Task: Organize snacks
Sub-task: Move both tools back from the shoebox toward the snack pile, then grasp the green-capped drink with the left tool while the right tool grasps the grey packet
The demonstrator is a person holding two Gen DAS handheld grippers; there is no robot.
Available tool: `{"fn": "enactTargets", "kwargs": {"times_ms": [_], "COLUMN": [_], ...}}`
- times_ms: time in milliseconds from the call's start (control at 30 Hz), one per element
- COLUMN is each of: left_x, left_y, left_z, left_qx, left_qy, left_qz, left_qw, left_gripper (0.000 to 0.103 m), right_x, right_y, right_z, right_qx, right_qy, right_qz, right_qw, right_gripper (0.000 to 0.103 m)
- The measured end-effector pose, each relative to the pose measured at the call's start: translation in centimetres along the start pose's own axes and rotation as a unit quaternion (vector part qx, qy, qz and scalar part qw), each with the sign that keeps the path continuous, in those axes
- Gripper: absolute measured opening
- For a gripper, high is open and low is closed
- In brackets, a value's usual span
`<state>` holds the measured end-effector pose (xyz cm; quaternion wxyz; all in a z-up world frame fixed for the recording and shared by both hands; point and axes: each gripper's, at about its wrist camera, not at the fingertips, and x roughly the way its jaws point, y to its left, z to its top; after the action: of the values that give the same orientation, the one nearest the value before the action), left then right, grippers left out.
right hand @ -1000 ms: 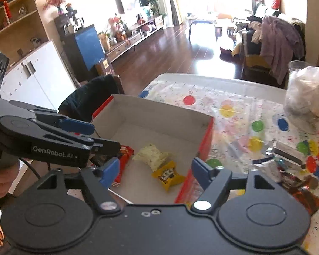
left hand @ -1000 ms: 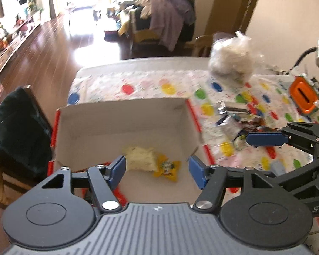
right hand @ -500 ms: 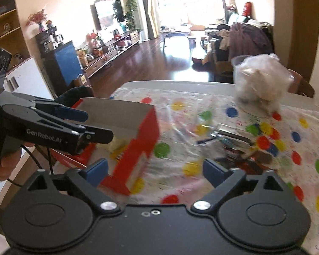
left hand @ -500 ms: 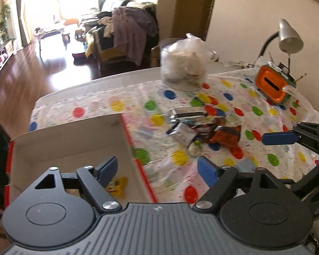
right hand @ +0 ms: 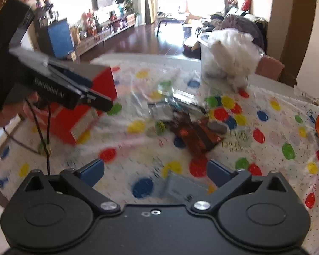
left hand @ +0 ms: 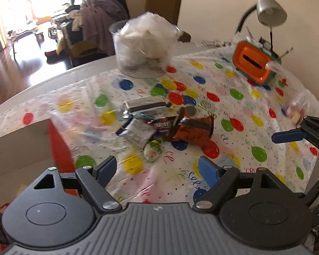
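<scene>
Left claw [left hand: 157,166]: spread, nothing between its jaws.
Right claw [right hand: 155,175]: jaws opening, empty.
Snack packets [left hand: 159,125]: heaped mid-table on the dotted tablecloth [left hand: 234,93].
Red box [right hand: 83,114]: beside heap, at table's edge.

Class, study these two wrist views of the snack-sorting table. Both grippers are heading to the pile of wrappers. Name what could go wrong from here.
1. The snack pile is overlapped: a brown packet lies on a white one, so the left gripper, jaws open and empty, may pinch two at once.
2. The right gripper, its jaws opening and empty, nears the same pile; the two could collide.
3. The clear cover on the tablecloth may snag.
</scene>
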<state>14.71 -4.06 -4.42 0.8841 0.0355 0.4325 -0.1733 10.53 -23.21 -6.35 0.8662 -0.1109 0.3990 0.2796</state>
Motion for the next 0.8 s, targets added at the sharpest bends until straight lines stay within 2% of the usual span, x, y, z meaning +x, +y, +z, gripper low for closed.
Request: {"fn": "enactTargets", "kwargs": {"times_ms": [200, 300, 533, 633, 800], "left_x": [3.9, 5.8, 10.3, 12.4, 15.0], "left_y": [-2.1, -2.2, -2.1, -1.7, -0.9], "left_z": [0.6, 0.9, 1.6, 1.9, 2.2], "left_qx": [0.019, 0.007, -0.010, -0.011, -0.018], "left_qy": [0.024, 0.042, 0.070, 0.084, 0.109], "left_qz": [-0.005, -0.006, 0.015, 0.029, 0.032], "left_qw": [0.9995, 0.9991, 0.9974, 0.9960, 0.9934], "left_gripper": [0.084, 0.084, 0.084, 0.084, 0.084], "right_x": [2.9, 4.3, 8.5, 9.7, 11.1], "right_y": [-1.7, -2.3, -3.8, -3.9, -4.4], "right_z": [-2.2, -2.7, -3.4, -3.5, -3.3], "right_qx": [-0.066, -0.104, -0.164, -0.197, -0.215], "right_qy": [0.034, 0.047, 0.087, 0.093, 0.099], "right_qz": [0.014, 0.020, 0.035, 0.044, 0.072], "right_qw": [0.997, 0.993, 0.982, 0.975, 0.969], "right_gripper": [0.101, 0.101, 0.090, 0.085, 0.076]}}
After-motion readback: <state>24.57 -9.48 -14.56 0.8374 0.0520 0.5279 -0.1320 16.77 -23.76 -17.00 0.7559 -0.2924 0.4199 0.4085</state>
